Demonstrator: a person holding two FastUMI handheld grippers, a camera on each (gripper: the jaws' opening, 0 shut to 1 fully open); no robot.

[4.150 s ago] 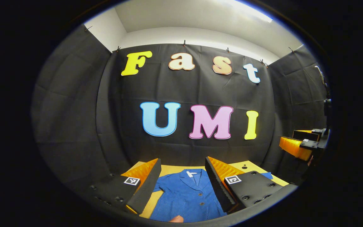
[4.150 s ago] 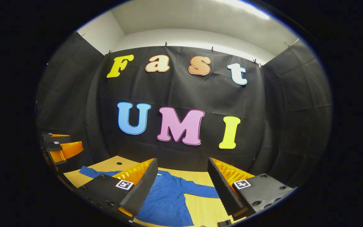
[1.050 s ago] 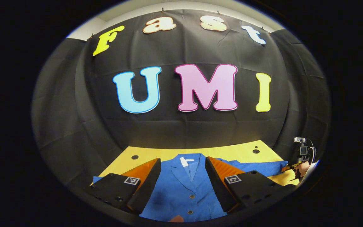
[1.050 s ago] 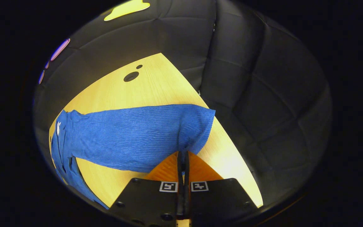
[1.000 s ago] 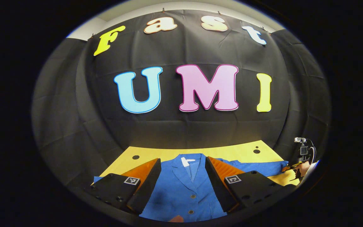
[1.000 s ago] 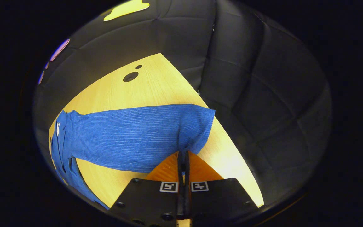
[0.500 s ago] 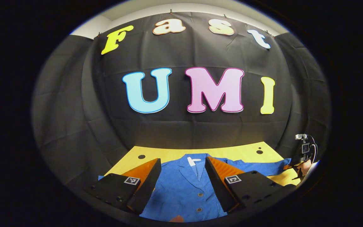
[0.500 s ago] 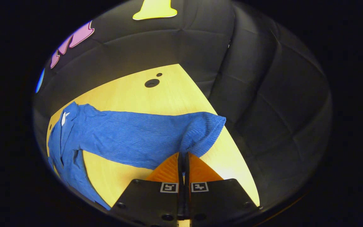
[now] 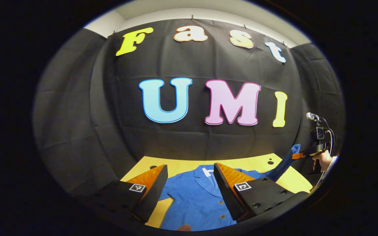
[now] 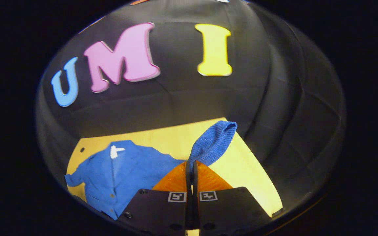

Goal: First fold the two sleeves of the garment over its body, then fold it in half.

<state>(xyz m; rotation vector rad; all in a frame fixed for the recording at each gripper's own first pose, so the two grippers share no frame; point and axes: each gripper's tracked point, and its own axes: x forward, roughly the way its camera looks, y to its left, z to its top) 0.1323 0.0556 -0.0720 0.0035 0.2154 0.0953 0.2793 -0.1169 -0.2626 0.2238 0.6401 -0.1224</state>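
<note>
1. The shirt (image 9: 195,196) is blue, of a finely ribbed cloth, with a pointed collar, a white tag inside the neck and small round buttons down the front.
2. It lies front up on the table (image 9: 176,163), a pale yellow wooden top with small round holes near its far corners.
3. One sleeve (image 10: 212,144) is lifted off the table; its ribbed cuff stands up above the right gripper (image 10: 191,168), whose fingers are pressed together on the cloth.
4. In the left gripper view that sleeve rises slantwise at the right edge, up to the right gripper (image 9: 298,155) and the hand (image 9: 323,161) holding it.
5. The left gripper (image 9: 189,173) hangs over the shirt's chest with its wedge-shaped, ridged fingers spread wide apart, holding nothing.
</note>
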